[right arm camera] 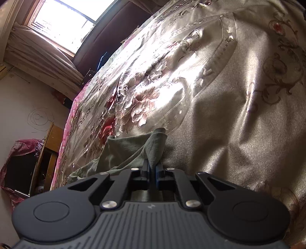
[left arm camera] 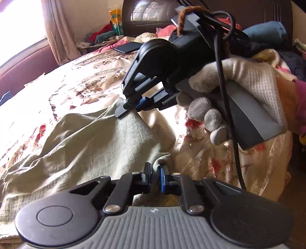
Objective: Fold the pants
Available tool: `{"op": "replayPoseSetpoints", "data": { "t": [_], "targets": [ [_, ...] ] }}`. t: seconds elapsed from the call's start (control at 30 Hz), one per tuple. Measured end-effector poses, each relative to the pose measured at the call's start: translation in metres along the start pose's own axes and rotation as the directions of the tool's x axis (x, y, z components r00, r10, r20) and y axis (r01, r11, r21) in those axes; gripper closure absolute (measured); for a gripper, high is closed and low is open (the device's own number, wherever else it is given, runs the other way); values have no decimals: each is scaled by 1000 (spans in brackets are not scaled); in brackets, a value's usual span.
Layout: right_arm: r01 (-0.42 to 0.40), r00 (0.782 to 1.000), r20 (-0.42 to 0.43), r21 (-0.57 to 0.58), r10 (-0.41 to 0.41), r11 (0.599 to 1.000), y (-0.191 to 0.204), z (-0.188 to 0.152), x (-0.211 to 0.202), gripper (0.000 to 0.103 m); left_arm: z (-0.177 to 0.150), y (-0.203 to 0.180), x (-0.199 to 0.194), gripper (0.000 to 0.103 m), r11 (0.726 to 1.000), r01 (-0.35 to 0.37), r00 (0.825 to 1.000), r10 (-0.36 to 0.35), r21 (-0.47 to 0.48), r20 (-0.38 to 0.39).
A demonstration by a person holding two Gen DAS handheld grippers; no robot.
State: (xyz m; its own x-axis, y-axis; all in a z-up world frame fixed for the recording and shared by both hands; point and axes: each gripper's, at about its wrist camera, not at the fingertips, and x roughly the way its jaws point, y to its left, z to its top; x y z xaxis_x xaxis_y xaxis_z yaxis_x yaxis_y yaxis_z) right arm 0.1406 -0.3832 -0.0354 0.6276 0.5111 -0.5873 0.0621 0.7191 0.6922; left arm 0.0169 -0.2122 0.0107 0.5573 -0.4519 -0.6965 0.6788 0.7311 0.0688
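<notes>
The pants (left arm camera: pixel 80 145) are pale olive-green and lie crumpled on a floral bedspread (left arm camera: pixel 91 76). My left gripper (left arm camera: pixel 155 168) is shut on an edge of the pants at the bottom of the left wrist view. My right gripper (left arm camera: pixel 132 107), held by a gloved hand (left arm camera: pixel 239 92), is shut on another edge of the pants farther up the bed. In the right wrist view the right gripper (right arm camera: pixel 152 166) pinches a fold of the green pants (right arm camera: pixel 130 151), which rises between its jaws above the bedspread (right arm camera: pixel 220 115).
A dark headboard (left arm camera: pixel 153 17), piled clothes (left arm camera: pixel 103 32), a teal roll (left arm camera: pixel 267 30) and a dark flat phone-like object (left arm camera: pixel 128 47) are at the head of the bed. A bright window with curtain (right arm camera: pixel 57 23) and a wooden cabinet (right arm camera: pixel 45 153) are beside the bed.
</notes>
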Motion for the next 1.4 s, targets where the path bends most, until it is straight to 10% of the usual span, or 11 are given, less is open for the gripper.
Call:
{"op": "replayPoseSetpoints", "data": {
  "t": [0.33, 0.6, 1.0, 1.4],
  "targets": [
    [-7, 1000, 27, -51, 8, 999, 69, 15, -4, 98, -12, 82, -68, 80, 954, 131, 980, -84, -270, 181],
    [6, 999, -47, -202, -15, 979, 178, 6, 57, 98, -65, 179, -126, 80, 865, 97, 957, 54, -493, 283],
    [12, 972, -214, -386, -102, 923, 284, -69, 191, 98, -158, 265, -148, 81, 698, 23, 952, 203, -716, 228],
    [38, 964, -222, -435, -148, 899, 303, -100, 229, 84, -181, 277, -159, 76, 639, -43, 946, 273, -768, 174]
  ]
}}
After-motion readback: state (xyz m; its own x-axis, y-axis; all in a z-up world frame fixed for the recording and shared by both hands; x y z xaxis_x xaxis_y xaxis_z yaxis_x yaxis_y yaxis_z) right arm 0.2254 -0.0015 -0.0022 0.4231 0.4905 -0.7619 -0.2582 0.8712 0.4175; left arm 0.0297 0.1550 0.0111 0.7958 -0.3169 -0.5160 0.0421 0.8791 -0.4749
